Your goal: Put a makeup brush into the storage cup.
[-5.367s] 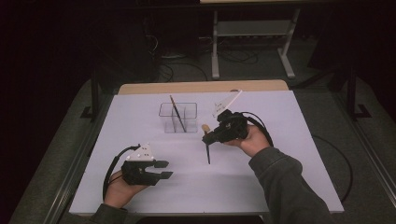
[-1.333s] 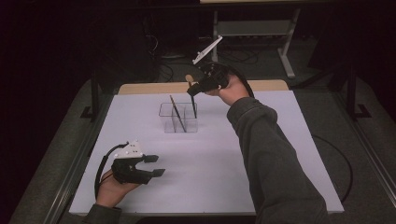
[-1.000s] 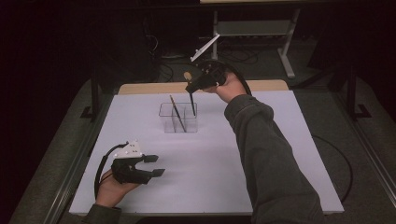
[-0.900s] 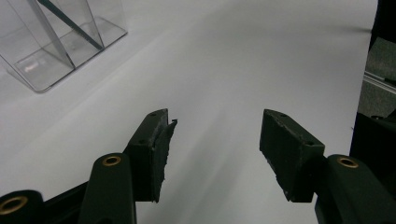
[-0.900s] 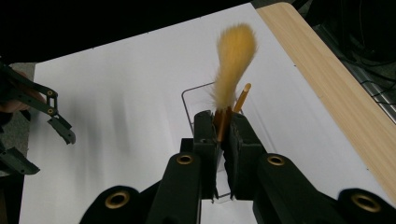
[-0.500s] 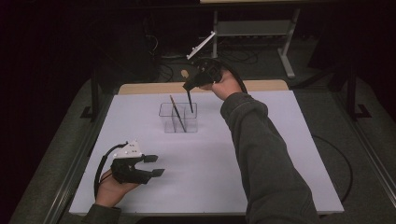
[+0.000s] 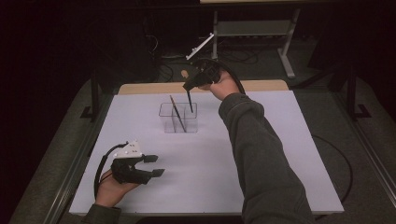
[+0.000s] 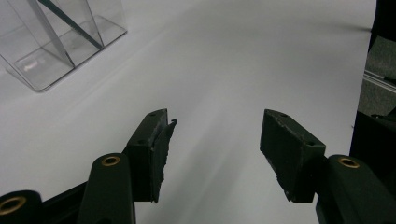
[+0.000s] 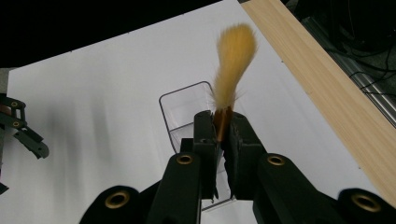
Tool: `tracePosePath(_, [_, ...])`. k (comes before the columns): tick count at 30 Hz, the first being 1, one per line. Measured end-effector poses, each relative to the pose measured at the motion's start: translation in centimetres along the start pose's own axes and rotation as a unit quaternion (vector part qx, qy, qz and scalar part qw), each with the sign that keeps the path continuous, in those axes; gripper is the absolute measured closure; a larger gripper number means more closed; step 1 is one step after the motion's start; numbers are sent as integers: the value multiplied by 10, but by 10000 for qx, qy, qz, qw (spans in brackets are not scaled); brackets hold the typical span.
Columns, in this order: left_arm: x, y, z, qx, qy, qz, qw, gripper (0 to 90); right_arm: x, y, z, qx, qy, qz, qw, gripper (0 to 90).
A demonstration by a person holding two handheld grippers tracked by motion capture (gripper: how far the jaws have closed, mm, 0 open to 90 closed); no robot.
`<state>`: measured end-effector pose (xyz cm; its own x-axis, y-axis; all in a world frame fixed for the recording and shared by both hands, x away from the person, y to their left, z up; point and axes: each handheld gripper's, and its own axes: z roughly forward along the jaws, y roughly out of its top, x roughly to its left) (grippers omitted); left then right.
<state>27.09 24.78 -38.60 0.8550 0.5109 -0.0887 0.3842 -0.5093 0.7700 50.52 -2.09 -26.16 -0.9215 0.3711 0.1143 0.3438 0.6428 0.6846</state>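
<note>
**Entry: brush transfer into clear divided holder**

- **Right gripper** (image 7: 190, 88): jaws clenched on a brush (image 9: 232, 65), gripping its copper-coloured ferrule; the yellow bristle tuft stands above the jaws, the dark handle (image 7: 190, 101) hangs below them. The gripper is raised over the far side of the white table (image 7: 280, 140).
- **Clear holder** (image 7: 178, 117): a transparent box with an inner divider, directly beneath the right gripper. The handle's lower end sits at or just inside the rim of the compartment on the right gripper's side; whether it touches the bottom cannot be told.
- **Second brush** (image 7: 176, 112): already in the holder, leaning diagonally beside the divider, just beside the hanging handle.
- **Left gripper** (image 8: 212, 140): jaws parted, nothing between them, resting on the near side of the table, well apart from the holder.

**Change noted:** about five seconds ago the right gripper held the brush low over the table on the near side of the holder. It has since lifted the brush and carried it above the holder, and over the last second it has eased the handle down toward the opening. The left gripper has not shifted.

**Bearing on the work:** the carry looks complete and the insertion is in hand. What likely remains is lowering the handle fully into the compartment and opening the right jaws. Risk: the handle catching the rim or knocking the leaning brush.
</note>
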Motion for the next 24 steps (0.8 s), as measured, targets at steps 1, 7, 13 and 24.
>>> tracePosePath(1, [0, 0, 0, -13, 3, -5, 10000, 416, -1, 0, 1, -5, 3, -4, 10000, 825])
tracePosePath(7, [0, 0, 0, -33, 1, -23, 10000, 416, -2, 0, 5, 3, -18, 8, 10000, 825])
tracePosePath(13, [0, 0, -1, 6, 4, 13, 10000, 414, -4, -2, 9, -7, -33, 34, 10000, 825])
tracePosePath(24, [0, -1, -1, 14, 5, -10, 10000, 410, -6, -4, 15, -3, -29, 106, 9999, 825])
